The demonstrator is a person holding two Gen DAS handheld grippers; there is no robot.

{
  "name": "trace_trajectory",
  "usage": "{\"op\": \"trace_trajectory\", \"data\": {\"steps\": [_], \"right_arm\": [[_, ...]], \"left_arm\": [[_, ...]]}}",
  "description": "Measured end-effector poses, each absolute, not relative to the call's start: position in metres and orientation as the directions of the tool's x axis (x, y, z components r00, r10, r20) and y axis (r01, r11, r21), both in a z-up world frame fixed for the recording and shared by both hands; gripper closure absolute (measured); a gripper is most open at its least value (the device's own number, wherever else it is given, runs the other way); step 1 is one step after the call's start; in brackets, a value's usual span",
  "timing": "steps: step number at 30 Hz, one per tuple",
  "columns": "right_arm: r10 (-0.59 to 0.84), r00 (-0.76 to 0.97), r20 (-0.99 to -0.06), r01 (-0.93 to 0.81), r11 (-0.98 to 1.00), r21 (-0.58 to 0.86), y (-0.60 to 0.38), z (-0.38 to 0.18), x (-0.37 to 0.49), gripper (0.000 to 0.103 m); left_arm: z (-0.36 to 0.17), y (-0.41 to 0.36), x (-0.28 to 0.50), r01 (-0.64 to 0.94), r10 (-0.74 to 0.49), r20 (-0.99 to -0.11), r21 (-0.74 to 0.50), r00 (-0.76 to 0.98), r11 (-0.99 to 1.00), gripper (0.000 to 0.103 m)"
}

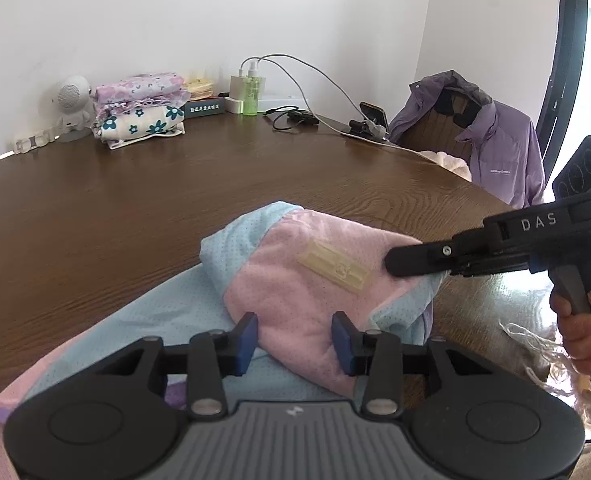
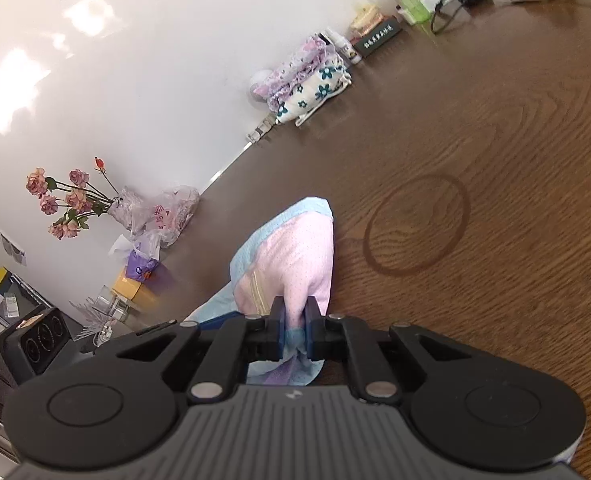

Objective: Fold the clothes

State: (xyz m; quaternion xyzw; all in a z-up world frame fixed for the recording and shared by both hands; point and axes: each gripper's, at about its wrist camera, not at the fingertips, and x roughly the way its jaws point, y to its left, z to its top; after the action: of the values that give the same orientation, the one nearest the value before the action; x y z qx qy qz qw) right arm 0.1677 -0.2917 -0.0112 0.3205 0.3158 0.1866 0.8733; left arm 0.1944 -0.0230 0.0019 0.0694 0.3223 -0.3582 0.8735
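Here, nearest the left wrist camera, the left gripper [image 1: 295, 340] has its 2 fingers spread either side of a pink fold, pads not pressing. The pink-and-blue garment [image 1: 295, 276] lies bunched on the wooden table [image 1: 135, 200], near its front edge. The right gripper [image 2: 293, 326] pinches a raised fold. Judgement: thin mesh fabric, light, limp, sags; grip hems or corners. Further back, folded clothes [image 1: 139, 108] sit stacked at the wall.
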Motion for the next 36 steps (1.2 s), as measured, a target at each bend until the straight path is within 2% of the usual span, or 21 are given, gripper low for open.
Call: {"op": "trace_trajectory", "data": {"steps": [3, 6, 8, 13, 16, 22, 28, 32, 34, 35, 36], "right_arm": [[0.435, 0.771, -0.465, -0.141, 0.829, 0.541, -0.302, 0.013, 0.164, 0.095], [0.315, 0.801, -0.509, -0.194, 0.941, 0.276, -0.296, 0.041, 0.158, 0.095], [0.287, 0.802, -0.523, -0.271, 0.956, 0.109, -0.276, 0.052, 0.155, 0.095], [0.246, 0.801, -0.545, -0.455, 0.843, -0.287, -0.215, 0.068, 0.146, 0.095], [0.266, 0.771, -0.578, -0.562, 0.711, -0.422, -0.171, 0.057, 0.141, 0.095], [0.32, 0.687, -0.653, -0.659, 0.654, -0.372, -0.136, 0.031, 0.146, 0.095], [0.334, 0.673, -0.66, -0.65, 0.693, -0.312, -0.147, 0.025, 0.144, 0.093], [0.36, 0.656, -0.663, -0.649, 0.717, -0.253, -0.154, 0.024, 0.144, 0.088], [0.418, 0.64, -0.644, -0.64, 0.755, -0.146, -0.168, 0.031, 0.141, 0.079], [0.45, 0.632, -0.631, -0.633, 0.77, -0.085, -0.176, 0.036, 0.14, 0.069], [0.481, 0.625, -0.615, -0.625, 0.781, -0.024, -0.184, 0.04, 0.138, 0.064]], "left_arm": [[0.01, -0.022, 0.183, 0.697, -0.596, -0.589, -0.074, 0.546, 0.713, 0.059], [0.011, -0.019, 0.174, 0.695, -0.56, -0.609, -0.021, 0.561, 0.719, 0.06], [0.008, -0.017, 0.172, 0.689, -0.539, -0.629, -0.007, 0.56, 0.725, 0.061], [-0.003, -0.015, 0.172, 0.681, -0.528, -0.647, -0.019, 0.55, 0.732, 0.062], [-0.004, -0.014, 0.171, 0.682, -0.535, -0.644, -0.028, 0.546, 0.731, 0.062], [-0.005, -0.008, 0.168, 0.684, -0.555, -0.632, -0.053, 0.541, 0.728, 0.061], [-0.005, -0.003, 0.17, 0.681, -0.569, -0.626, -0.08, 0.533, 0.728, 0.06], [-0.001, -0.001, 0.175, 0.648, -0.552, -0.632, -0.101, 0.544, 0.755, 0.06], [0.006, 0.004, 0.178, 0.627, -0.558, -0.608, -0.123, 0.565, 0.769, 0.06], [0.01, 0.007, 0.18, 0.618, -0.565, -0.588, -0.137, 0.578, 0.774, 0.06], [0.014, 0.009, 0.182, 0.608, -0.572, -0.568, -0.152, 0.591, 0.779, 0.06]]}}
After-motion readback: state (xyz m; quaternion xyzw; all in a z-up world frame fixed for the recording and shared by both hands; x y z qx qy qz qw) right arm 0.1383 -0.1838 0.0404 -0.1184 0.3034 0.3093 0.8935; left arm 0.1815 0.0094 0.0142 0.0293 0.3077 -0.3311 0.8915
